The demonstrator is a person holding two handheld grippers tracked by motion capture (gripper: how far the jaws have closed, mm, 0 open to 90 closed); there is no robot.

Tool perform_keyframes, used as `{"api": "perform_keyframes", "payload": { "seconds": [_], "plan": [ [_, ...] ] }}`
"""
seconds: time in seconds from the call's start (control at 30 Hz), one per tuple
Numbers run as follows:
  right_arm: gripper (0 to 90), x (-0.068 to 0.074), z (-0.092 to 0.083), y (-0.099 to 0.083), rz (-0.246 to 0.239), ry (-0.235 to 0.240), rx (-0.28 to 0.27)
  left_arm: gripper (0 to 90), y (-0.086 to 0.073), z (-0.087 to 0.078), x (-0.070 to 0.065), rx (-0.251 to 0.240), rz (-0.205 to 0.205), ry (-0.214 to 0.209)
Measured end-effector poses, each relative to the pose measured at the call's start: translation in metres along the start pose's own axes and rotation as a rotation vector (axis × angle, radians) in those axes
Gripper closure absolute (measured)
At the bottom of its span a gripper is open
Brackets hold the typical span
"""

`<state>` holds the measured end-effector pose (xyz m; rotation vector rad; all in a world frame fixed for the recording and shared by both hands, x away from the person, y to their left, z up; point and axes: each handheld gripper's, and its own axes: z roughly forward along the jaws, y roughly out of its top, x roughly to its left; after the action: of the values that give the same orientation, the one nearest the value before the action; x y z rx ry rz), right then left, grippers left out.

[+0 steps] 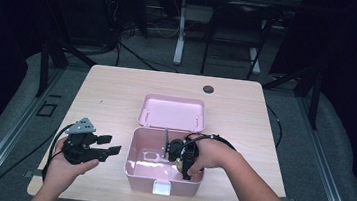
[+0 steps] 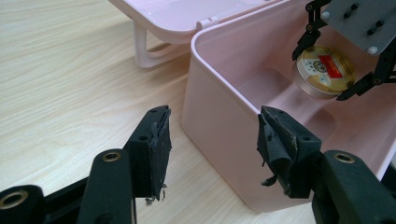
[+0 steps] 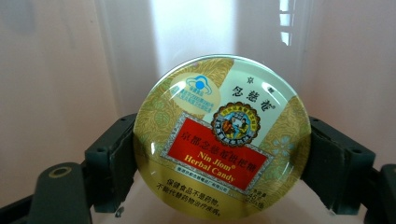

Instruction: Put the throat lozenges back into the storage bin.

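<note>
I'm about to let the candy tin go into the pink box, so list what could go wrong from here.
1. The right claw grips the round candy tin only by its curved rim; it could slip or twist out.
2. The tin hangs tilted above the floor of the pink box; released now, it may land on edge and roll.
3. The left claw stands open beside the box without holding it, so a bump from the right hand might shift the box.

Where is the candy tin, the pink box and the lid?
candy tin (image 3: 222,140), right gripper view, its printed top.
pink box (image 2: 219,116), left gripper view, its outer wall.
lid (image 1: 172,112), high view, its inside face.
</note>
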<state>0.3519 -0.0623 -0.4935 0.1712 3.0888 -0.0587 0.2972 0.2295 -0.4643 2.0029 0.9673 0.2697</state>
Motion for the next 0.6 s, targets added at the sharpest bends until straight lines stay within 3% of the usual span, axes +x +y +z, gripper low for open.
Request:
{"api": "perform_keyframes", "payload": {
  "seconds": [0.27, 0.6],
  "plan": [
    [19.6, 0.001, 0.008, 0.003, -0.015, -0.004, 0.033, 44.0, 0.000, 0.000, 0.000, -0.002, -0.001, -0.002],
    [19.7, 0.000, 0.014, 0.002, -0.008, 0.011, 0.008, 44.0, 0.000, 0.001, 0.000, 0.002, 0.001, 0.000]
  ]
}}
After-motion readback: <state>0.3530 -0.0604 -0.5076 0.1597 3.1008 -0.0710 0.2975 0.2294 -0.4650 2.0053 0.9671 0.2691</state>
